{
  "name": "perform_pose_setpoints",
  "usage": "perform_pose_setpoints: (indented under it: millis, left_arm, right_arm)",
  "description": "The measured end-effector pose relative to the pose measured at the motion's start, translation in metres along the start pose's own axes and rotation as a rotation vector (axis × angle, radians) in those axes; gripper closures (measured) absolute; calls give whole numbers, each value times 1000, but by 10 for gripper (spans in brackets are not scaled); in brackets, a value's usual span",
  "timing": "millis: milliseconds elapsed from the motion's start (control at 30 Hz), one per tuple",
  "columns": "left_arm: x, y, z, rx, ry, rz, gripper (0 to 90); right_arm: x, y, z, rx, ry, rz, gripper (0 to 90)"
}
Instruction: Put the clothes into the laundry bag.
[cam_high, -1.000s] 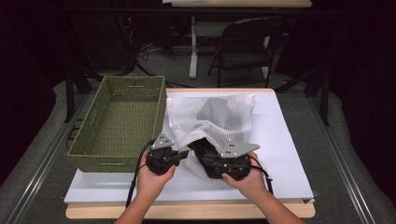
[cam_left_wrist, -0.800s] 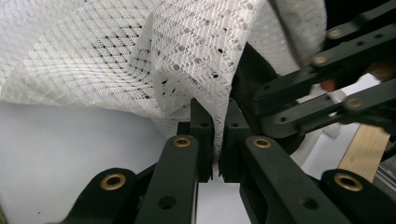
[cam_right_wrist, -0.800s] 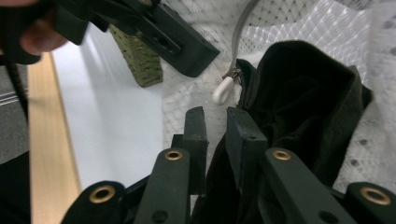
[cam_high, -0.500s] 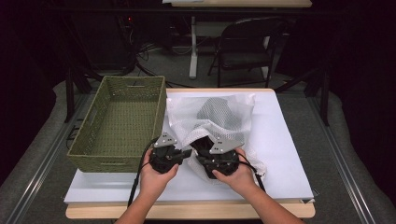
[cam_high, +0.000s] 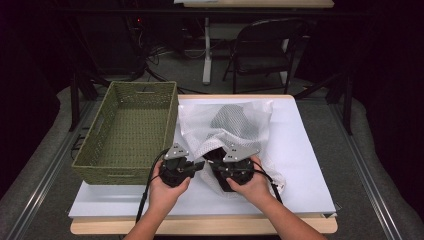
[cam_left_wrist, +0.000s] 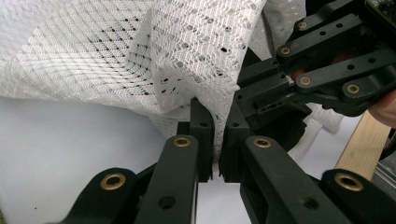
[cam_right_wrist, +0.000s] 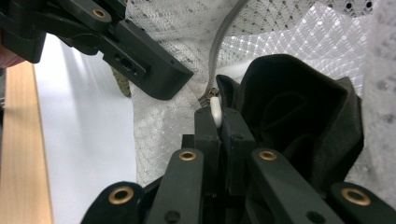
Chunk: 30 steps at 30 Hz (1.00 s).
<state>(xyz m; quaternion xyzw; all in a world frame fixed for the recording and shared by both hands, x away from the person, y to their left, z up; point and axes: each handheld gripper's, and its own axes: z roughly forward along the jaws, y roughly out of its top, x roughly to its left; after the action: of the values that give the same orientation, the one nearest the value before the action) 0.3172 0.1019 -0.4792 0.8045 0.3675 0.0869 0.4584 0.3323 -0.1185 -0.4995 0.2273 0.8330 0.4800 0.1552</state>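
Observation:
A white mesh laundry bag (cam_high: 200, 120) lies on the white sheet with a dark garment (cam_high: 234, 122) inside it. At the bag's near end both grippers meet. My left gripper (cam_high: 200, 164) (cam_left_wrist: 217, 135) is shut on a fold of the bag's mesh (cam_left_wrist: 187, 56). My right gripper (cam_high: 214, 167) (cam_right_wrist: 219, 119) is shut on the white zipper pull (cam_right_wrist: 215, 111) at the end of the grey zipper (cam_right_wrist: 224, 37). The dark garment (cam_right_wrist: 289, 121) bulges out of the bag's mouth right beside the right jaws. The two grippers are a few centimetres apart.
A green woven basket (cam_high: 115, 174) stands left of the bag, with nothing in it. The white sheet (cam_high: 300, 165) covers a wooden table whose front edge (cam_high: 200, 225) is near the person's forearms. A chair (cam_high: 265, 50) stands beyond the table.
My right gripper has shifted slightly left, closer to the left one, and the bag's near end is bunched more between them. The left gripper has barely moved.

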Motion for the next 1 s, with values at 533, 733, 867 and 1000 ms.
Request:
perform_pose_setpoints:
  millis: [533,733,867,1000]
  left_arm:
    - [6,-22,-41,-40,120,-33,509]
    - [-2,-28,-58,-70,109,-31,501]
    - [-12,-28,-62,-77,89,-15,496]
    - [-20,-29,-58,-65,41,-2,476]
  right_arm:
    - [11,15,-14,-6,125,53,870]
    - [22,42,-34,-92,190,45,870]
    - [26,49,-42,-113,199,45,870]
    - [20,38,-34,-82,188,91,870]
